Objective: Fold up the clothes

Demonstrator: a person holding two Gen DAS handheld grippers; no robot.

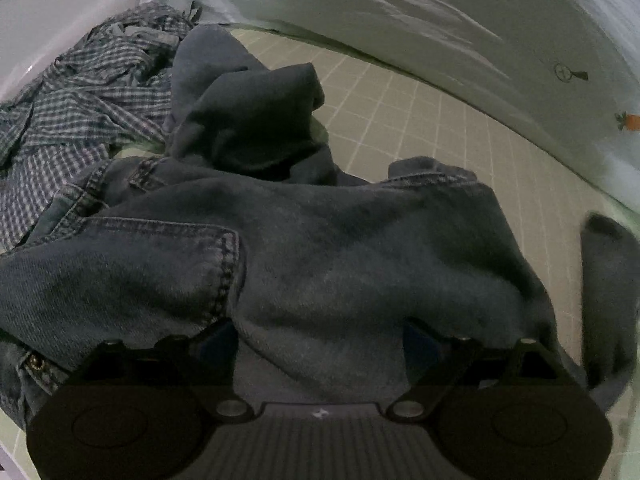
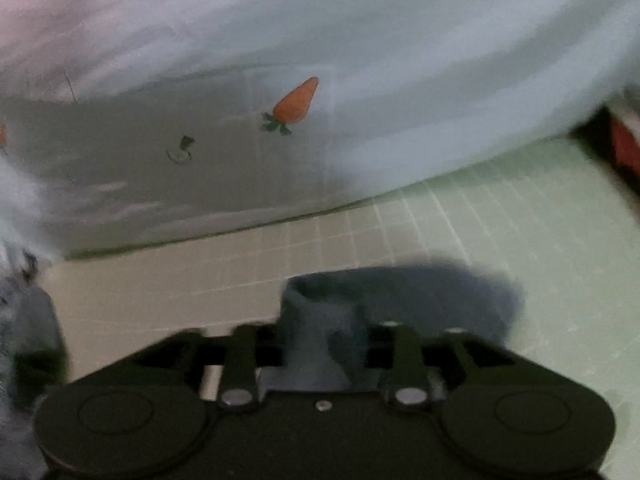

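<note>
the left gripper point(image 1: 320, 344) has its 2 fingers spread wide over the jeans point(image 1: 320, 248), heaped on the near grid mat point(image 1: 420, 128), pads not visibly pressing. the right gripper point(image 2: 320, 344) holds a dark cloth fold point(image 2: 320, 332) between its fingers. a checked shirt point(image 1: 88, 92) lies far left.

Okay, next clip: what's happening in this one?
Someone is sorting laundry on a green gridded mat with two hand-held grippers. The left hand-held gripper sits wide apart over a pair of jeans, with denim between its fingers. A checked shirt lies crumpled behind. The right hand-held gripper has a dark cloth between its fingers; the blur hides whether it grips.
</note>
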